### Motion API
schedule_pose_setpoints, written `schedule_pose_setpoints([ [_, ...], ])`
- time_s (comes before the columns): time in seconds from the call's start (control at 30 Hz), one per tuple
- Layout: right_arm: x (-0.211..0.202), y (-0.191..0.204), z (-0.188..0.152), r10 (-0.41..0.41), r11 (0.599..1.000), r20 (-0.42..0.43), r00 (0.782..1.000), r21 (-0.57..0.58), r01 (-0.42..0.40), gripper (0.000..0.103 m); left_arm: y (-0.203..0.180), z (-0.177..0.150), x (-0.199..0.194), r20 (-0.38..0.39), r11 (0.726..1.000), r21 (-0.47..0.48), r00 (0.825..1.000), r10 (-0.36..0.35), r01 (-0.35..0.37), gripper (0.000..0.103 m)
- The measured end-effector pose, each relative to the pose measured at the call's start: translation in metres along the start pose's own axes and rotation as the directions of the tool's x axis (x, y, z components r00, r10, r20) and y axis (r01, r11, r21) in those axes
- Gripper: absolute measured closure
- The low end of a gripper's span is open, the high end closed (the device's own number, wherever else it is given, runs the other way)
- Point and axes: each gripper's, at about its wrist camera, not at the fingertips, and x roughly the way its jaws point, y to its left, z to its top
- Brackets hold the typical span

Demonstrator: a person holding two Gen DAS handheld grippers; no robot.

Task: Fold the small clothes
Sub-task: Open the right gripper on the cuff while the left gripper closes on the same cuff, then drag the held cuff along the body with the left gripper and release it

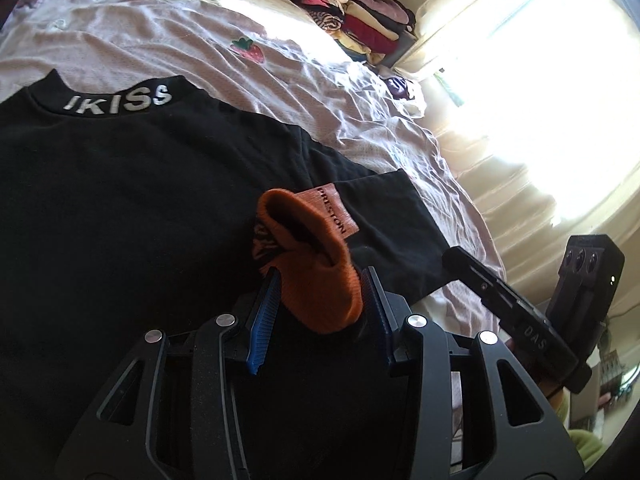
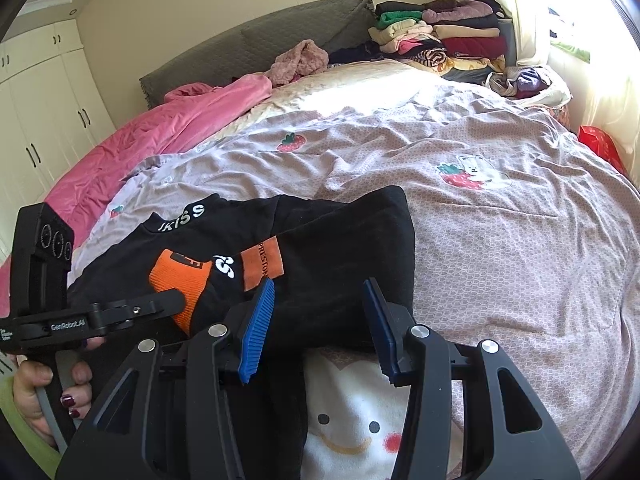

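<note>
black shirt (image 1: 120, 208): hem cut off | orange sock (image 2: 180, 284): toe hidden

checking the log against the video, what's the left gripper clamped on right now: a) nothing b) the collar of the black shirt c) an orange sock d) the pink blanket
c: in the left wrist view the left gripper has its blue pads on both sides of the orange sock, bunched above the black shirt.

Left wrist view: close over the black top (image 1: 120, 200), angled down across the bed (image 1: 300, 92) toward the bright window (image 1: 520, 72). Right wrist view: beside it, angled down toward the headboard (image 2: 260, 40). Shared by the 2: top, orange sock (image 1: 320, 272), clothes pile (image 1: 352, 12).
</note>
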Motion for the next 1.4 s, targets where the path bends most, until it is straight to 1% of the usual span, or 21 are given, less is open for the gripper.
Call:
schedule_pose_setpoints([
  [0.13,-0.001,-0.002,-0.001,0.003,1.000,0.000,1.000,0.007,-0.003,0.058,-0.001,0.004,0.020,-0.025,0.998,-0.054,0.999,0.030,-0.032,0.069],
  [0.17,-0.001,-0.001,-0.001,0.002,1.000,0.001,1.000,0.007,-0.002,0.058,-0.002,0.004,0.021,-0.020,0.997,-0.056,0.999,0.043,-0.044,0.076],
  [0.2,-0.002,-0.002,-0.001,0.002,1.000,0.002,1.000,0.008,-0.002,0.058,-0.004,0.004,0.019,-0.009,0.997,-0.054,0.998,0.055,-0.055,0.085],
  [0.23,-0.003,-0.001,-0.001,0.002,1.000,0.003,1.000,0.009,-0.002,0.058,-0.004,0.004,0.017,-0.002,0.997,-0.052,0.998,0.059,-0.059,0.099],
  [0.27,-0.003,-0.001,-0.001,0.002,1.000,0.003,1.000,0.008,-0.002,0.058,-0.004,0.005,0.010,0.021,0.996,-0.053,0.997,0.076,-0.075,0.099],
  [0.33,-0.004,0.001,-0.001,0.004,1.000,0.006,1.000,0.001,-0.004,0.058,-0.002,0.009,-0.002,0.058,0.995,-0.057,0.995,0.085,-0.082,0.100],
  [0.37,-0.003,0.003,-0.001,0.007,1.000,0.007,1.000,0.000,-0.007,0.058,0.000,0.012,-0.014,0.088,0.995,-0.060,0.992,0.090,-0.085,0.100],
  [0.43,-0.002,0.007,-0.001,0.012,1.000,0.007,1.000,-0.005,-0.012,0.058,-0.001,0.018,-0.032,0.136,0.992,-0.046,0.983,0.120,-0.115,0.100],
  [0.47,-0.002,0.010,-0.001,0.014,1.000,0.007,1.000,-0.011,-0.014,0.058,-0.002,0.021,-0.042,0.162,0.989,-0.032,0.976,0.145,-0.141,0.100],
  [0.5,-0.001,0.013,-0.001,0.020,1.000,0.005,1.000,-0.017,-0.020,0.058,-0.003,0.025,-0.055,0.189,0.984,-0.016,0.966,0.179,-0.179,0.100],
  [0.57,0.000,0.020,-0.001,0.026,0.999,0.003,1.000,-0.032,-0.026,0.058,0.000,0.029,-0.075,0.231,0.973,-0.006,0.946,0.226,-0.231,0.100],
  [0.63,0.003,0.027,-0.001,0.034,0.998,-0.002,0.999,-0.043,-0.035,0.058,0.005,0.031,-0.089,0.250,0.961,0.000,0.931,0.267,-0.276,0.100],
  [0.7,0.005,0.034,-0.001,0.043,0.997,-0.008,0.999,-0.058,-0.044,0.058,0.013,0.030,-0.097,0.257,0.946,0.009,0.915,0.310,-0.323,0.100],
  [0.77,0.008,0.042,-0.002,0.050,0.996,-0.015,0.999,-0.076,-0.051,0.058,0.021,0.027,-0.102,0.260,0.936,0.006,0.904,0.340,-0.353,0.099],
  [0.9,0.013,0.056,-0.004,0.061,0.993,-0.031,0.998,-0.103,-0.064,0.058,0.048,0.017,-0.109,0.249,0.925,-0.035,0.893,0.374,-0.378,0.099],
  [1.07,0.019,0.071,-0.006,0.061,0.988,-0.043,0.997,-0.138,-0.067,0.058,0.068,0.006,-0.118,0.238,0.919,-0.074,0.888,0.393,-0.387,0.098],
  [1.17,0.021,0.080,-0.006,0.063,0.985,-0.046,0.997,-0.157,-0.070,0.058,0.076,0.003,-0.128,0.243,0.910,-0.105,0.877,0.414,-0.400,0.097],
  [1.3,0.023,0.089,-0.004,0.065,0.981,-0.045,0.997,-0.178,-0.072,0.058,0.097,-0.003,-0.147,0.256,0.903,-0.178,0.868,0.426,-0.390,0.097],
  [1.4,0.023,0.092,-0.003,0.068,0.980,-0.041,0.997,-0.184,-0.074,0.057,0.116,-0.006,-0.157,0.250,0.896,-0.241,0.868,0.429,-0.374,0.097],
])
